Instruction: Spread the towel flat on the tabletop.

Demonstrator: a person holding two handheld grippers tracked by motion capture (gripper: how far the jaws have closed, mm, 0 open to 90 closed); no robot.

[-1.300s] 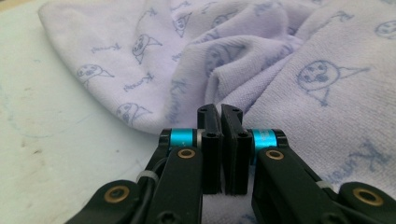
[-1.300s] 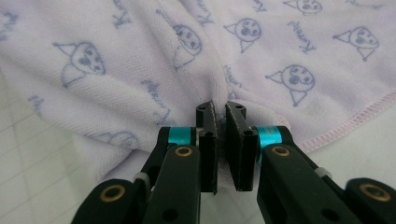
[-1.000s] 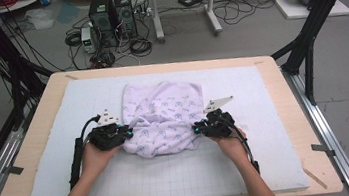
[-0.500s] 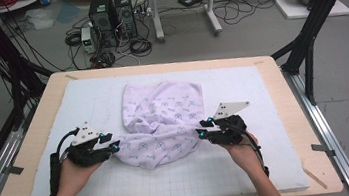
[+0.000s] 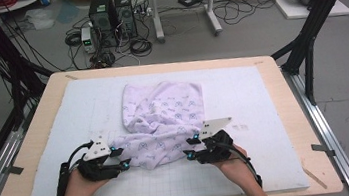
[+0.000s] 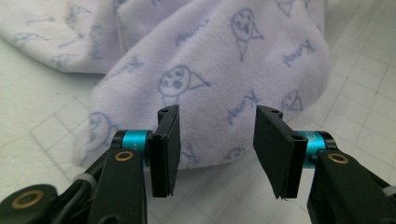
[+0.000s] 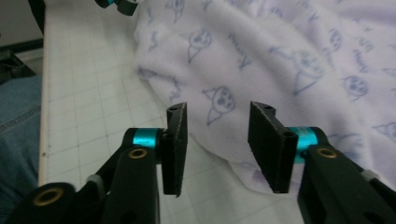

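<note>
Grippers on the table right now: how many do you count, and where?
2. The left gripper sits at the near-left edge of the lilac cloth, the right gripper at its near-right edge; both open, off the fabric.

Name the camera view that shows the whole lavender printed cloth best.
The high view: the lavender printed cloth lies crumpled on the gridded mat, complete. The left gripper view gives a rounded fold, the right gripper view its near edge, both close behind open jaws.

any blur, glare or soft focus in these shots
High view: even light, slightly soft, no glare, the cloth print readable. Left gripper view: cloth sharp, bottom-corner arms soft. Right gripper view: print clear, top edge blurred.
</note>
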